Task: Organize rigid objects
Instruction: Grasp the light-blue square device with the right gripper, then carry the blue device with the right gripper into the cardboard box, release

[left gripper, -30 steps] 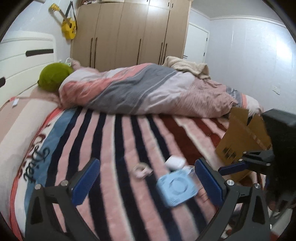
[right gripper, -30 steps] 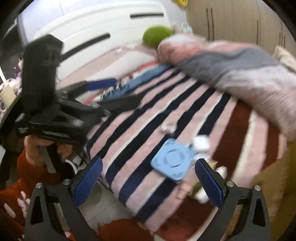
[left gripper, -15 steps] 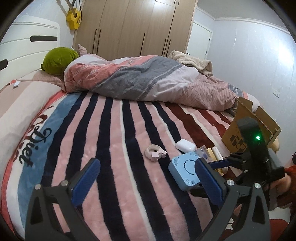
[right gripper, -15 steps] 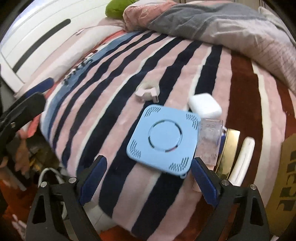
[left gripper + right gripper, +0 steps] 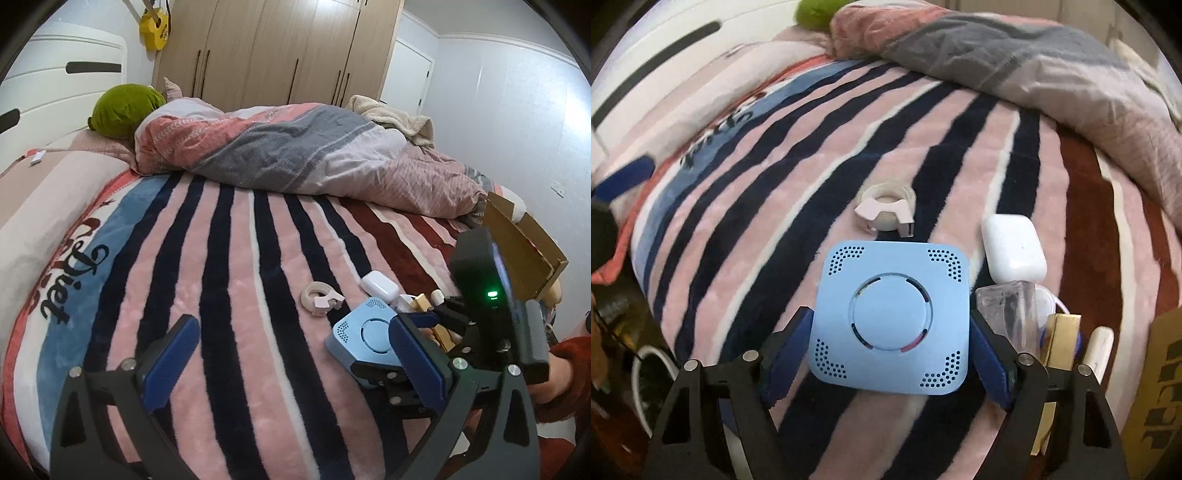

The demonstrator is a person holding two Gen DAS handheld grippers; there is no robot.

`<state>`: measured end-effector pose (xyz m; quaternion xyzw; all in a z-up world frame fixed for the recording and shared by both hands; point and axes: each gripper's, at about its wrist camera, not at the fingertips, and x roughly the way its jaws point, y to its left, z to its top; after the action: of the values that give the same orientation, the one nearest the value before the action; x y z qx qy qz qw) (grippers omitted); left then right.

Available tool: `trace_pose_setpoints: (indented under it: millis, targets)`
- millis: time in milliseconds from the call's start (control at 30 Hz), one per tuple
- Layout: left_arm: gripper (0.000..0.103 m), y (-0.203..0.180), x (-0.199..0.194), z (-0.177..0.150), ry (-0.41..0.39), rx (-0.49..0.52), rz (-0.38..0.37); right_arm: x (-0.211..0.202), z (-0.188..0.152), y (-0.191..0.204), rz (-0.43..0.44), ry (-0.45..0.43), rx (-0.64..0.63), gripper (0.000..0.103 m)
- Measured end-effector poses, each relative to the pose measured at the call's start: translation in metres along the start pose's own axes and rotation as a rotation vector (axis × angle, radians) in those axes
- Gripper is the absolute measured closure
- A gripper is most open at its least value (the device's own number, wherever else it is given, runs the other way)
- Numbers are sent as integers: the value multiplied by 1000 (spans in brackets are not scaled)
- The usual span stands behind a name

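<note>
A light-blue square device [image 5: 892, 319] lies on the striped blanket near the bed's edge. My right gripper [image 5: 890, 354] is open, with one finger on each side of it, close to or touching its sides. It also shows in the left wrist view [image 5: 364, 332]. Beside it lie a white earbud case [image 5: 1012, 245], a pinkish tape ring [image 5: 886, 210], a clear plastic box [image 5: 1006, 308], a gold bar [image 5: 1060, 341] and a cream stick [image 5: 1099, 350]. My left gripper [image 5: 291, 365] is open and empty above the blanket, left of the objects.
A cardboard box [image 5: 521, 247] stands open at the bed's right edge, and shows in the right wrist view [image 5: 1160, 384]. A bunched quilt [image 5: 295, 151] and a green cushion [image 5: 125, 110] lie at the back. A wardrobe [image 5: 280, 51] stands behind the bed.
My right gripper has moved forward and down, so its fingers now flank the blue device. The left wrist view has shifted slightly closer to the objects.
</note>
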<state>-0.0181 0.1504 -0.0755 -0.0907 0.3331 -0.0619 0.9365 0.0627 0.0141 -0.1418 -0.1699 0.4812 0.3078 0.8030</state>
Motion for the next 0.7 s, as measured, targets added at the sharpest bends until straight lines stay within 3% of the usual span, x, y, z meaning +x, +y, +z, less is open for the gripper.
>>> trace_pose_setpoints:
  millis: [100, 300, 467, 567, 700]
  targets:
    - [1, -4, 2, 2, 13, -13, -49, -18, -3, 1, 39, -36, -19, 24]
    - [3, -37, 2, 25, 11, -30, -276, -85, -5, 4, 125, -160, -78, 24]
    - [30, -84, 0, 55, 3, -9, -416, -150, -4, -11, 124, -263, -88, 24]
    - [47, -119, -1, 75, -12, 29, -452, -183, -8, -32, 102, -310, -79, 24]
    - [49, -173, 10, 98, 2, 80, -494, -217, -21, -69, 49, -353, -50, 24]
